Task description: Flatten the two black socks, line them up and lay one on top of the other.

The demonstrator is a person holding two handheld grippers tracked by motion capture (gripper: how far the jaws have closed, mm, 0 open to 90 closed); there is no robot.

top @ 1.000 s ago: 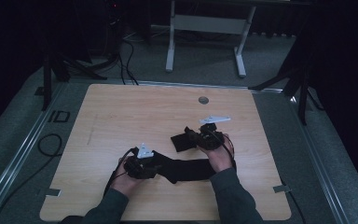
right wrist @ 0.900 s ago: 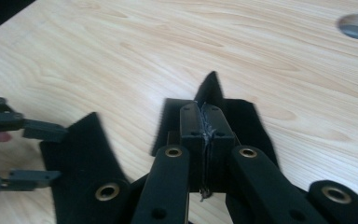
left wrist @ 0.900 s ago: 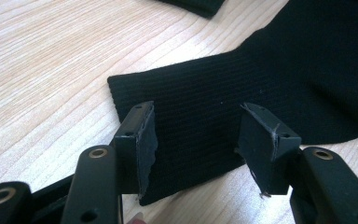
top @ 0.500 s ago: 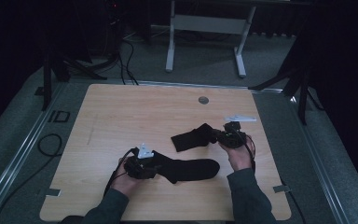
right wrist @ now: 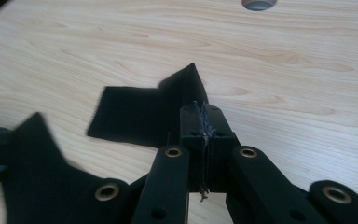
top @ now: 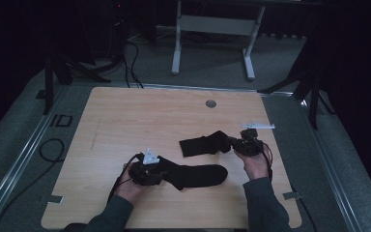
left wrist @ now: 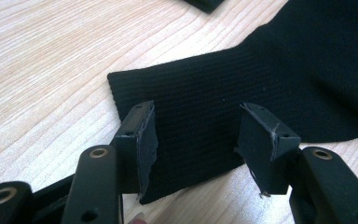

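- While the left gripper [top: 160,170] sits on the near sock [top: 193,176] at the front of the wooden table [top: 125,121], its jaws stand apart, straddling the ribbed cuff without pinching it; the left gripper view shows the pads [left wrist: 145,140] either side of the cuff [left wrist: 191,126], cloth lying flat between them on the wood.
- That near sock lies flat along the table's front edge, cuff at the left gripper, foot stretching toward the person's right hand [top: 255,164]. It has kept its place over the last second, as has the left hand [top: 131,186].
- The change is on the other side: the right gripper [top: 233,143], jaws pressed fully together on a fold of the second sock [top: 204,144], has carried that end outward, toward the table's right edge. A second ago it was close above the near sock's foot; now it is well apart from it.
- As a result, the second sock, earlier bunched just beyond the near sock, is now drawn out longer, lying farther back than the near sock and off to its right, no longer overlapping it. The right gripper view shows the pinched fold [right wrist: 186,91] rising off the wood, the rest trailing flat.
- Judged from this, the pair is being separated and straightened; the second sock looks nearly stretched, the near one awaits a grip.
- Beyond both socks, the round grommet [top: 211,103] sits near the table's far edge.
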